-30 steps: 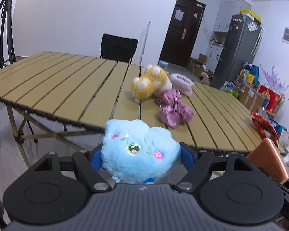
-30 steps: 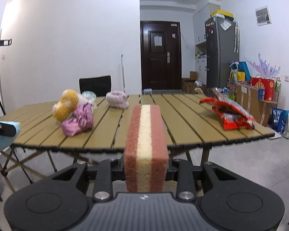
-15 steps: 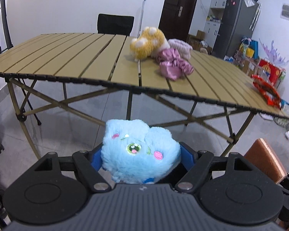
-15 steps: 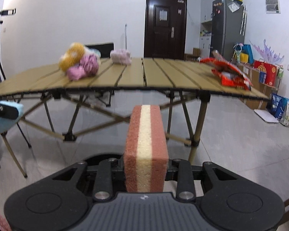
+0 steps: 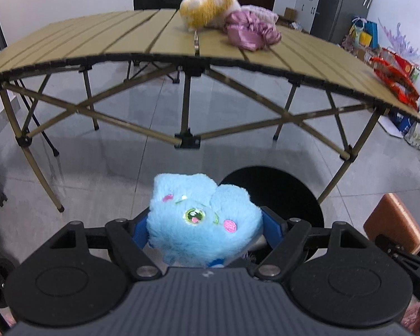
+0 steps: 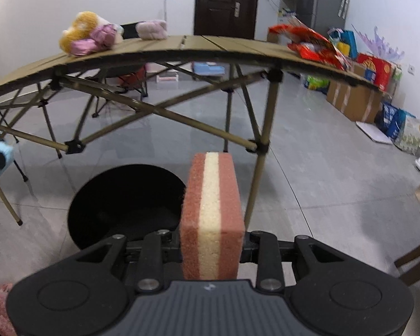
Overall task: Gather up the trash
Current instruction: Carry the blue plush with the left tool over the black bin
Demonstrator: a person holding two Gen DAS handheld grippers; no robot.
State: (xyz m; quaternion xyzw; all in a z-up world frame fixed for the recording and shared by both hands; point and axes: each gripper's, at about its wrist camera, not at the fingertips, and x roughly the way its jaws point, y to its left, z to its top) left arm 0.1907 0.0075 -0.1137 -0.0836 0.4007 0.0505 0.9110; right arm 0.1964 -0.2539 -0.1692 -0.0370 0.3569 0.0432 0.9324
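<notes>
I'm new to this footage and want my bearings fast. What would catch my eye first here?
A fluffy blue plush toy clamped in the left gripper fills the front of the left wrist view. The right gripper is shut on a pink-and-cream striped sponge held upright. On the floor just beyond both lies a round black bin opening, in front of the folding slatted table, which carries more plush toys and a red snack bag.

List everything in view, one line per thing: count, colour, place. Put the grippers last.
Blue plush toy: 1, light blue, held in left gripper.
Sponge: 1, pink with cream stripe, held in right gripper.
Bin: 1, black, on the floor below both grippers.
Folding table: 1, tan slats.
Yellow plush: 1, yellow, on table.
Pink cloth: 1, on table.
Snack bags: red, table's right end.
Left gripper: black, blue fingers.
Right gripper: black.
</notes>
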